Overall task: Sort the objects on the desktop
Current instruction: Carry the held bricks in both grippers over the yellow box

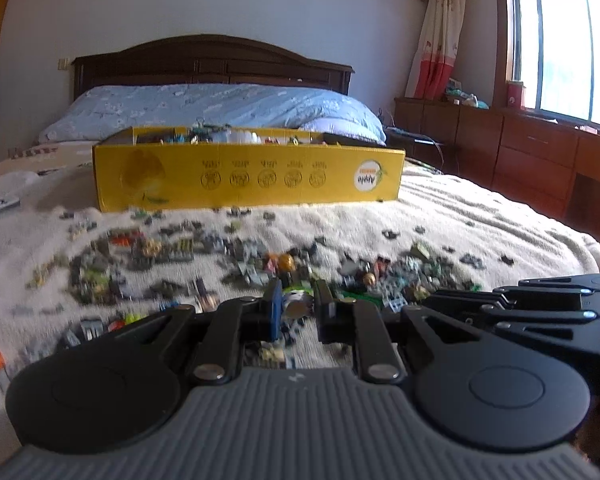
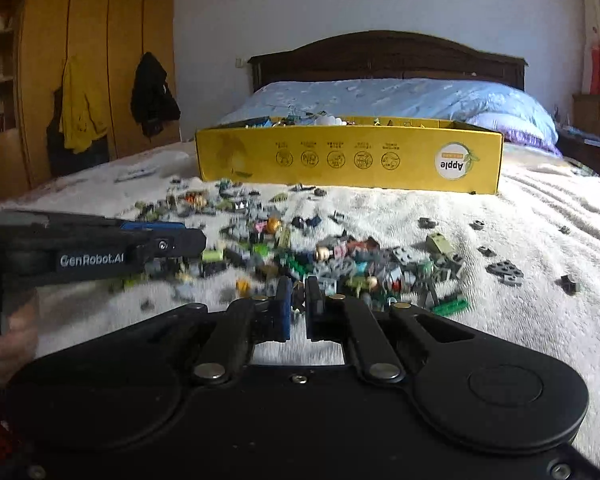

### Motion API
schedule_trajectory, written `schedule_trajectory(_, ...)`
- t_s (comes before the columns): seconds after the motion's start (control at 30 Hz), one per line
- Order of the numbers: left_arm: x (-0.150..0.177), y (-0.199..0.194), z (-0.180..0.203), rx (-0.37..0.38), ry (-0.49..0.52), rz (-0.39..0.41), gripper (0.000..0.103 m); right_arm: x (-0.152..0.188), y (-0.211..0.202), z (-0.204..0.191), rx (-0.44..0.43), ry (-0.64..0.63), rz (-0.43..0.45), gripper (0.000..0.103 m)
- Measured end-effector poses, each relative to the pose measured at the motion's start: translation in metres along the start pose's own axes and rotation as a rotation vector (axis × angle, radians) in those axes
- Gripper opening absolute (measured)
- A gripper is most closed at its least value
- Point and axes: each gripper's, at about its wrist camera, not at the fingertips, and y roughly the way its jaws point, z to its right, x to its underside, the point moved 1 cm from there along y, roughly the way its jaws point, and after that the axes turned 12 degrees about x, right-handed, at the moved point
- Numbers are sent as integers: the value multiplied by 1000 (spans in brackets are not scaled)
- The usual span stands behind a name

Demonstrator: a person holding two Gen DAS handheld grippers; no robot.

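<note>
Left gripper (image 1: 296,306): held low over the bed, fingers parted around a small green-and-white piece (image 1: 297,300); contact cannot be determined. Right gripper (image 2: 298,300): level beside it, fingers nearly together on a small dark piece (image 2: 299,294), grip unconfirmed due to blur. Surface: cream textured blanket (image 2: 520,320) on a bed with dark wooden headboard (image 1: 212,60). Scattered building bricks (image 2: 340,264) lie ahead of both grippers; beyond them stands an open yellow cardboard box (image 2: 348,160) holding more pieces.
</note>
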Motion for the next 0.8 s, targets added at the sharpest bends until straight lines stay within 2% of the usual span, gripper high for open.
schedule_trajectory(0.33, -51, 21, -21, -47, 34, 58, 20, -57, 21, 12, -52, 46, 8, 7)
schedule_trajectory(0.5, -82, 42, -30, -73, 63, 81, 20, -89, 41, 20, -39, 70, 43, 7)
schedule_trajectory(0.63, -106, 55, -38, -45, 42, 99, 20, -112, 65, 28, -26, 78, 50, 7)
schedule_trajectory(0.8, -132, 75, -46, -45, 46, 130, 20, -140, 95, 39, -6, 87, 74, 7)
